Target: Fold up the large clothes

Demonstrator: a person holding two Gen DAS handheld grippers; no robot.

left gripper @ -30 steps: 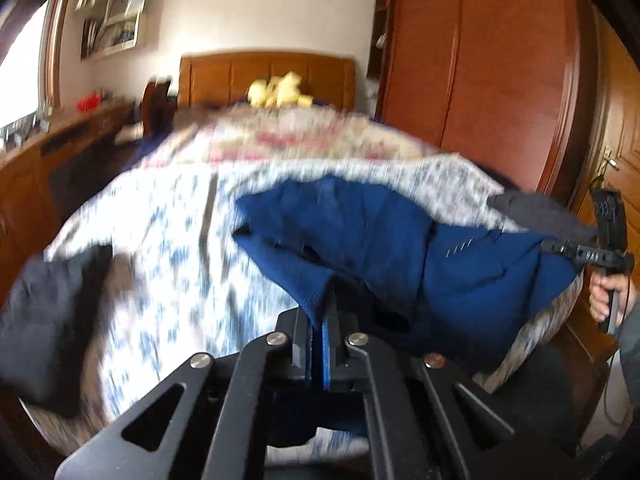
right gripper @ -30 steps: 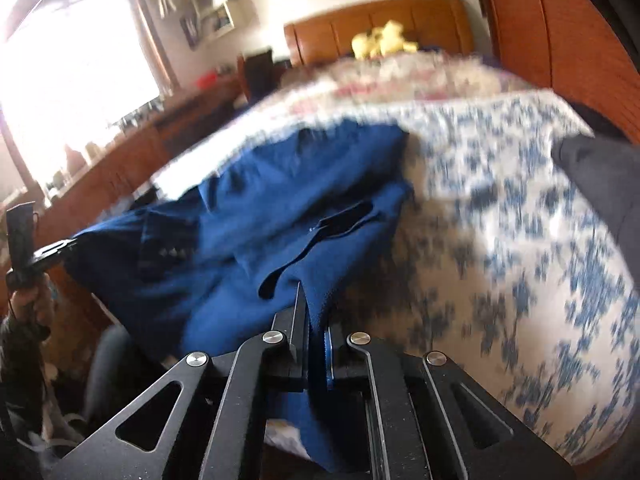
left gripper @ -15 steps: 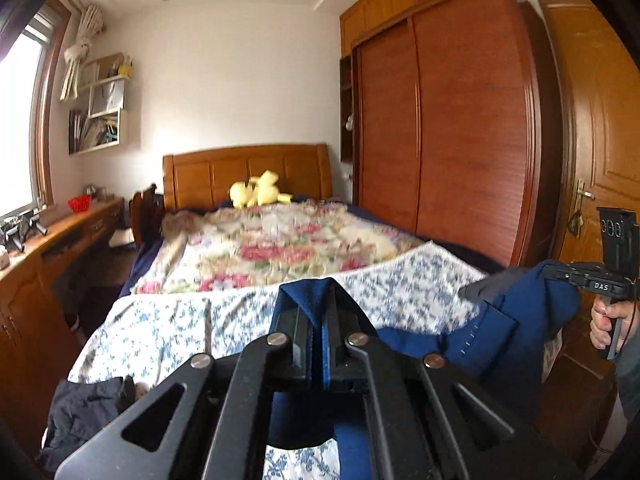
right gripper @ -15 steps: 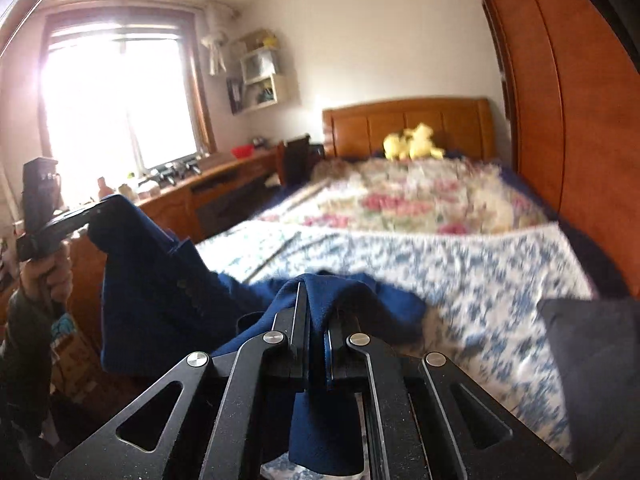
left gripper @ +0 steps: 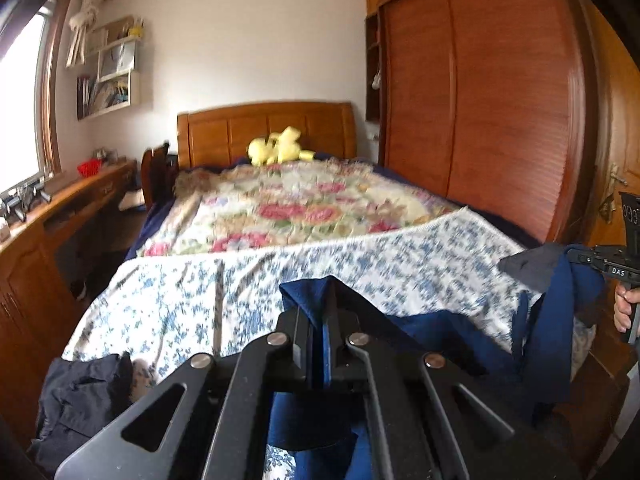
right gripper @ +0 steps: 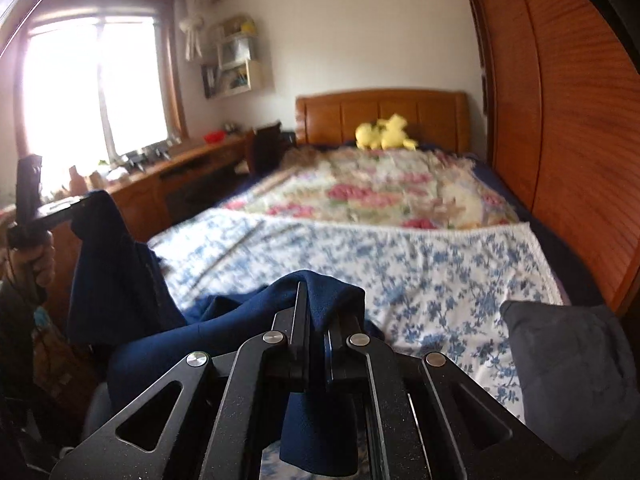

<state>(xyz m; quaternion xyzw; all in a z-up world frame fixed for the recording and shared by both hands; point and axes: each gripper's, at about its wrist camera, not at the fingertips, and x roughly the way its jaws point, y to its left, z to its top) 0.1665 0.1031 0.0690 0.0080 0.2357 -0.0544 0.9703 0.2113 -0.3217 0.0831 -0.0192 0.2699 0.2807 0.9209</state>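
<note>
A yellow plush toy (left gripper: 276,147) lies against the headboard (left gripper: 266,130) of a bed (left gripper: 304,200), with a wardrobe (left gripper: 492,104) right, a desk (left gripper: 60,208) and shelf (left gripper: 106,68) left.

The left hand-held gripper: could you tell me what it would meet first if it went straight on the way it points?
Probably the blue-flowered sheet on the bed, past the blue garment pinched by the left hand-held gripper; depth is unclear.

Home bedroom, wooden bed (left gripper: 266,130) with floral covers, yellow plush toy (left gripper: 278,151), sliding-door wardrobe (left gripper: 480,100), window-side desk (right gripper: 180,164)
</note>
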